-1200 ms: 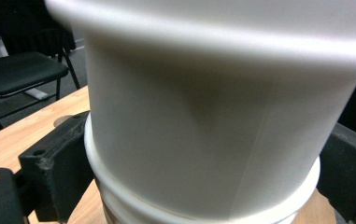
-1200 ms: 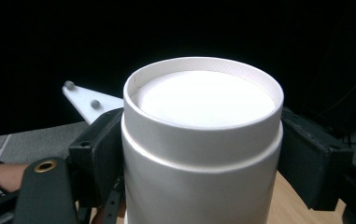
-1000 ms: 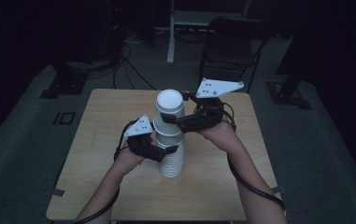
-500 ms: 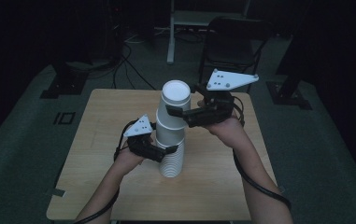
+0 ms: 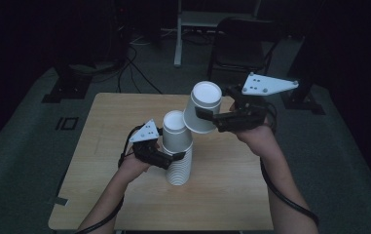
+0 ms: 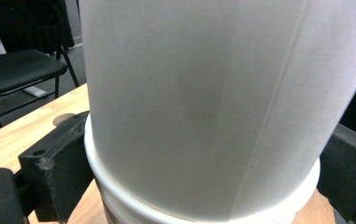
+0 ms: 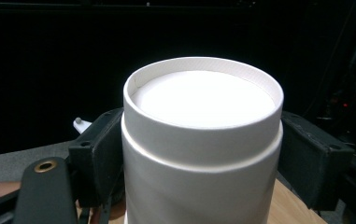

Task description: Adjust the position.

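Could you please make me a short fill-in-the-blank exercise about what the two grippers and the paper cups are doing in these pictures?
1. The right gripper holds one white cup in the ____, clear of the stack.
2. The left gripper is clamped on the stack of cups, which stands on the wooden ____.
3. The cups in the stack are turned upside ____, with their bases on top.
4. Behind the table stands a black ____.

Missing words: air; table; down; chair

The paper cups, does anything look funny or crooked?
Nothing spilled or crushed. The stack of paper cups stands upside down on the table, held by the left tool. The right tool holds one tilted cup off the stack.
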The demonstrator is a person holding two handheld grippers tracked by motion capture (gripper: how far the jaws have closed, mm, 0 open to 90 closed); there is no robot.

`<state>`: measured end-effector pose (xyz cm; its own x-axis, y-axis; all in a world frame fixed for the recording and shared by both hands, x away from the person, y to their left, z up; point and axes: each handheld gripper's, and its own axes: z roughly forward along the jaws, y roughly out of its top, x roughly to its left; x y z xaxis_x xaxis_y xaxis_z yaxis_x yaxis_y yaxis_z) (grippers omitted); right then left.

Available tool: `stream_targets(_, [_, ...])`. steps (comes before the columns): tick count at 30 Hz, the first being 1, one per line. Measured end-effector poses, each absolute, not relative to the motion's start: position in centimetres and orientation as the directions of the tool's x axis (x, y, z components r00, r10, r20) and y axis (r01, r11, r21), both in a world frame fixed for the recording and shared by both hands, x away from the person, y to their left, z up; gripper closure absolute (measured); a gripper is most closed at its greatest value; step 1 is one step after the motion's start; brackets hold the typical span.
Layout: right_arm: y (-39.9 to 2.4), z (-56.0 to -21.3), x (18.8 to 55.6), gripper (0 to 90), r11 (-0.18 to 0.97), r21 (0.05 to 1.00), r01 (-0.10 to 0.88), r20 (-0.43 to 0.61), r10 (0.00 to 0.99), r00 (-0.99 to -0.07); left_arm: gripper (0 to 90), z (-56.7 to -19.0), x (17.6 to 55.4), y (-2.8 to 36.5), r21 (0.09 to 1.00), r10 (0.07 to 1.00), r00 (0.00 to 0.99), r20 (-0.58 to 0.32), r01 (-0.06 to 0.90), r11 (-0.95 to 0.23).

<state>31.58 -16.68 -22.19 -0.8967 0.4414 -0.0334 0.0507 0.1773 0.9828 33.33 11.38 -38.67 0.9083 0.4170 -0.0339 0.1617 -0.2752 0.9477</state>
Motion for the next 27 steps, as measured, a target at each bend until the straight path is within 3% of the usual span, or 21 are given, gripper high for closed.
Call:
stream_targets(10, [-19.0, -23.7, 31.0, 21.3, 0.171, 0.983, 0.066, -0.026, 0.483, -0.875, 4.5, -38.7, 33.4, 11.4, 0.949, 0.411, 0.911, -0.035, 0.159, -0.273])
stream_targets(27, [-21.4, -30.3, 30.8, 21.3, 0.197, 0.967, 0.16, 0.028, 0.546, -0.837, 2.1, -38.0, 32.1, 13.0, 0.956, 0.455, 0.891, -0.015, 0.146, -0.255])
